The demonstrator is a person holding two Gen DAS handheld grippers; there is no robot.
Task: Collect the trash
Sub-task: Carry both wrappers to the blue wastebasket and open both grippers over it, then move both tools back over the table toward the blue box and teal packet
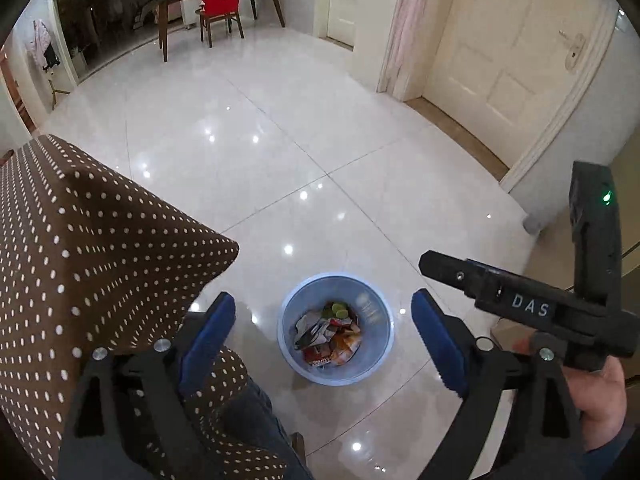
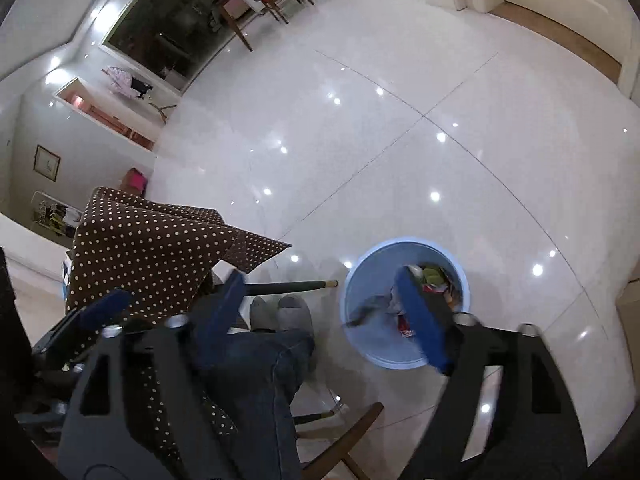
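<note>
A light blue trash bin (image 1: 336, 330) stands on the white tiled floor, with crumpled wrappers and green scraps (image 1: 330, 334) inside. My left gripper (image 1: 324, 336) is open and empty, held high above the bin, which shows between its blue pads. My right gripper (image 2: 320, 312) is also open and empty above the floor; its right finger (image 2: 418, 316) overlaps the bin (image 2: 372, 344) in the right wrist view. The right gripper's body (image 1: 532, 308) shows at the right of the left wrist view, held by a hand.
A table corner with a brown polka-dot cloth (image 1: 88, 264) is at the left. The person's jeans and grey slippers (image 2: 280, 312) are beside the bin. A wooden chair edge (image 2: 344, 436) is below. A desk and red-covered chair (image 1: 220, 4) stand far back; doors (image 1: 508, 64) are at right.
</note>
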